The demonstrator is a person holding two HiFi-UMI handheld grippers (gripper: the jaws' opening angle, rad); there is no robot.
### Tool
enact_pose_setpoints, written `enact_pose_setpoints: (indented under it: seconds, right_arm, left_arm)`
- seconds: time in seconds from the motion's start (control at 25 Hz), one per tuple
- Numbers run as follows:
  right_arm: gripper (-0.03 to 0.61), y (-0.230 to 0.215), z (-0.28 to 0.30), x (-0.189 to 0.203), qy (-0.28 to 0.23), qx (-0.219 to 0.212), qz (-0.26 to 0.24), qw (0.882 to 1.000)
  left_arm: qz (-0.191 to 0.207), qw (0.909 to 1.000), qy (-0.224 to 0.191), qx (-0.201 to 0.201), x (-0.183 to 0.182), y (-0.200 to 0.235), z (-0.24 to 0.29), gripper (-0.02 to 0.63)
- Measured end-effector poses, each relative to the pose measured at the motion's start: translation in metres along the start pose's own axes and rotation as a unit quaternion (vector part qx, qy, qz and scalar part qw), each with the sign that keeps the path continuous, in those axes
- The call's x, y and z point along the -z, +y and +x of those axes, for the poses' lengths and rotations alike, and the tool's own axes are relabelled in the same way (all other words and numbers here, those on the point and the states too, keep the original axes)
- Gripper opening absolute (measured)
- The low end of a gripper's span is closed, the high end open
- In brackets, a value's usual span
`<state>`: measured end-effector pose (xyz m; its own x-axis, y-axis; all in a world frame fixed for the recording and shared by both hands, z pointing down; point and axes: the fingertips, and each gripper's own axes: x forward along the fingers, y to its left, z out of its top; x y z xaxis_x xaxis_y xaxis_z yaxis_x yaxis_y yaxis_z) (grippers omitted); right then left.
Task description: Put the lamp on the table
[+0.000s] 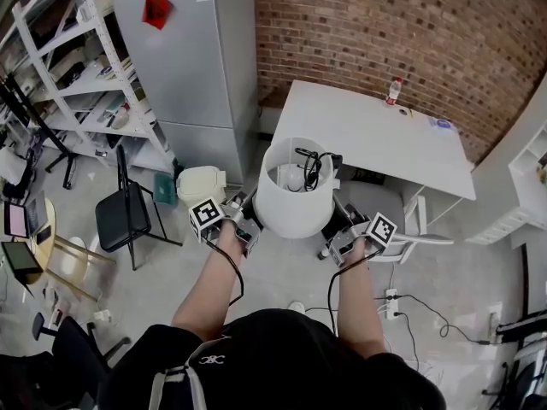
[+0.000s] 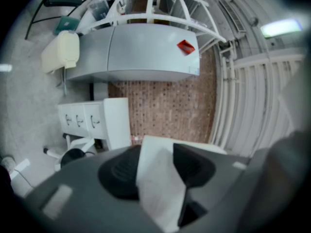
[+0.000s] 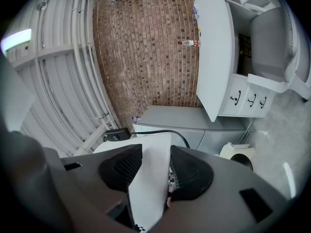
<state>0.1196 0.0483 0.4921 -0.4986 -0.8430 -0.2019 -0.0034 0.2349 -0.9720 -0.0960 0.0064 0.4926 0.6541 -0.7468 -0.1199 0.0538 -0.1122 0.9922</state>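
Observation:
The lamp's white drum shade [image 1: 295,199] hangs in the air in front of me, with its bulb and a coiled black cord [image 1: 309,167] inside. My left gripper [image 1: 248,222] is shut on the shade's left wall [image 2: 158,183], which stands between its pads. My right gripper [image 1: 338,225] is shut on the right wall [image 3: 150,178] in the same way. The lamp's base is hidden below the shade. The white table [image 1: 367,135] stands just beyond the lamp against the brick wall; in the right gripper view the table [image 3: 214,47] shows its drawers.
A small bottle [image 1: 394,90] stands at the table's far edge. A grey refrigerator [image 1: 192,58] is to the table's left, with a cream bin [image 1: 201,184] and a black chair [image 1: 124,216] near it. A white chair [image 1: 419,229] sits under the table's near right corner. Cables [image 1: 391,301] lie on the floor.

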Motion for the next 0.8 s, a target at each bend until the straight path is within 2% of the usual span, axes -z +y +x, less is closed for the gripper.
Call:
enact_pose_setpoints:
  seconds: [0.4,0.8]
  right_arm:
    - [0.169,0.003,-0.005,-0.043,0.022,-0.007,-0.008,1.0]
    - [0.169,0.009,-0.017,-0.072,0.042,-0.011,-0.018,0.999]
  left_arm:
    - [0.019,0.9997,-0.015,0.006,0.021,-0.003,0.034,0.204]
    - [0.012,0.9994,-0.031,0.008,0.047,-0.008,0.053,0.205]
